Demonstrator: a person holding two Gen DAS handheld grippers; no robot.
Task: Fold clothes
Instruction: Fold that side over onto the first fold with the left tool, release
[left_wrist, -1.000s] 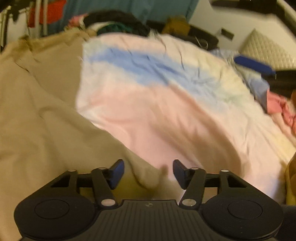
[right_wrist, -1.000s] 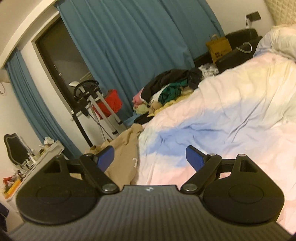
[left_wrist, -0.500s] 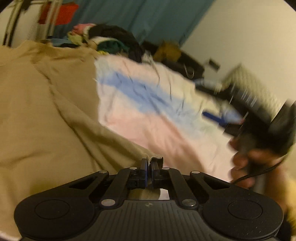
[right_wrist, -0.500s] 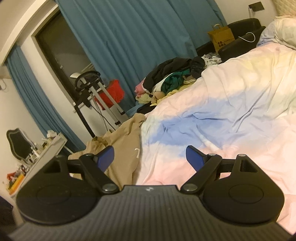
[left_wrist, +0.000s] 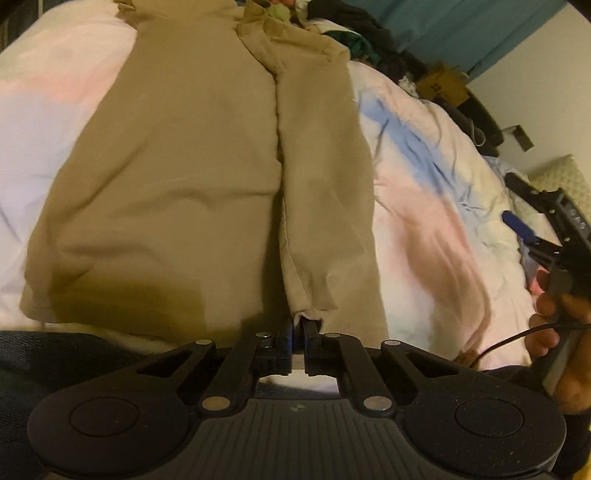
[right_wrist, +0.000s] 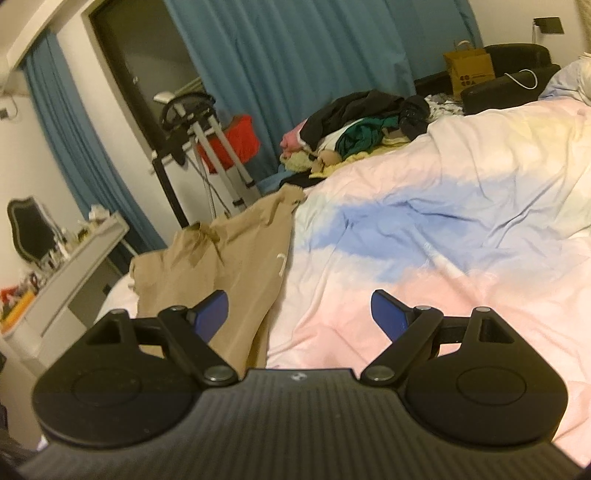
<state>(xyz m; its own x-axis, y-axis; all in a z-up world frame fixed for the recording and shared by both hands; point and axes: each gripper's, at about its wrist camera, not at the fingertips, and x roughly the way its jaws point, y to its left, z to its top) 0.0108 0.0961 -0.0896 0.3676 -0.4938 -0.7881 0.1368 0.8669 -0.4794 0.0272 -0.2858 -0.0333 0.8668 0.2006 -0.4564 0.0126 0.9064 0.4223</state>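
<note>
Tan garment (left_wrist: 192, 177) lay spread on the pastel duvet (left_wrist: 424, 192), its near hem now clamped in the left gripper (left_wrist: 298, 332), which gaped a second earlier, so a fold looked underway while the right gripper (right_wrist: 298, 312) hung wide, empty.

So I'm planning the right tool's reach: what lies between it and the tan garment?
Only bare pastel duvet lies between the open right tool and the tan garment, as the right wrist view shows.

Tan shirt (left_wrist: 192, 177): matt woven cloth, soft creases, stitched seams. Duvet (right_wrist: 461, 229): smooth matt cotton-like cloth, fine wrinkles. Left tongs (left_wrist: 298, 334) and right tongs (right_wrist: 299, 314): matt black plastic, ribbed body, shiny metal pivot pins. Curtain (right_wrist: 295, 66): matt blue cloth. Bag (right_wrist: 469, 70): brown paper.
</note>
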